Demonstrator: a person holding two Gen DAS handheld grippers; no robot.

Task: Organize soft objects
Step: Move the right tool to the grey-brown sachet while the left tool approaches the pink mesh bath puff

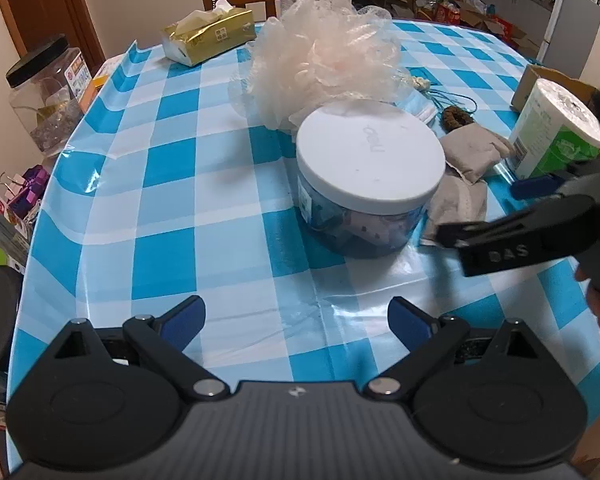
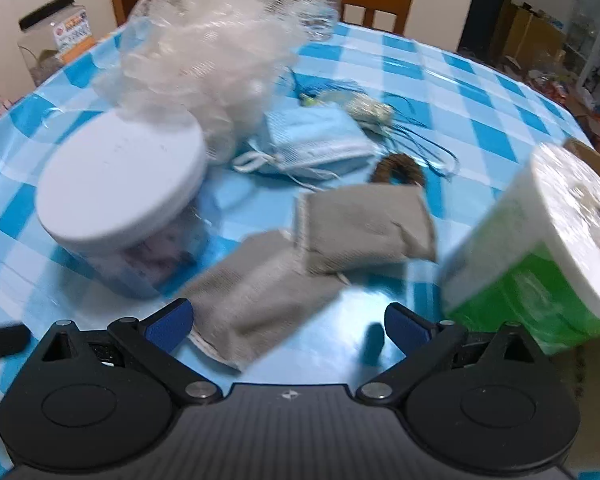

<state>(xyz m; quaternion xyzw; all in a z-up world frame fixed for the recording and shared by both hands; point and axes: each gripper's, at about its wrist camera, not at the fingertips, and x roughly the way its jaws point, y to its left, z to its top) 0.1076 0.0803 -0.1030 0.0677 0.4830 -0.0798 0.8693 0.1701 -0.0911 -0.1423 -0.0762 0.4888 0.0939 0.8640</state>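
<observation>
Left gripper point(image 1: 296, 322): blue-padded fingers point(image 1: 184, 320) apart, nothing between them, low centre of the left wrist frame above bare worktop. Right gripper point(image 2: 288, 326): fingers point(image 2: 170, 326) likewise apart and empty, low centre of the right wrist frame.

Directly ahead of the right gripper lies a flat grey fabric pouch point(image 2: 256, 292), its near corner just by the left-hand pad. A second, plumper grey fabric pouch point(image 2: 360, 228) lies beyond it, overlapping its far edge. A light-blue folded face mask point(image 2: 316, 140) and a pale mesh bath puff point(image 2: 204, 52) sit further up frame. A round clear jar with a white lid point(image 1: 370, 156), closed, stands centre frame, well ahead of the left gripper. A green-wrapped paper roll point(image 2: 540, 256) stands at right on the blue-and-white checked worktop point(image 1: 172, 200).

Judgement: the step in hand appears to be taking the nearest pouch. Recommend lowering the right gripper squarely over its near edge and closing on a single layer of cloth, clear of the overlapping pouch. The jar remains lidded; the left gripper is placed to deal with it.
</observation>
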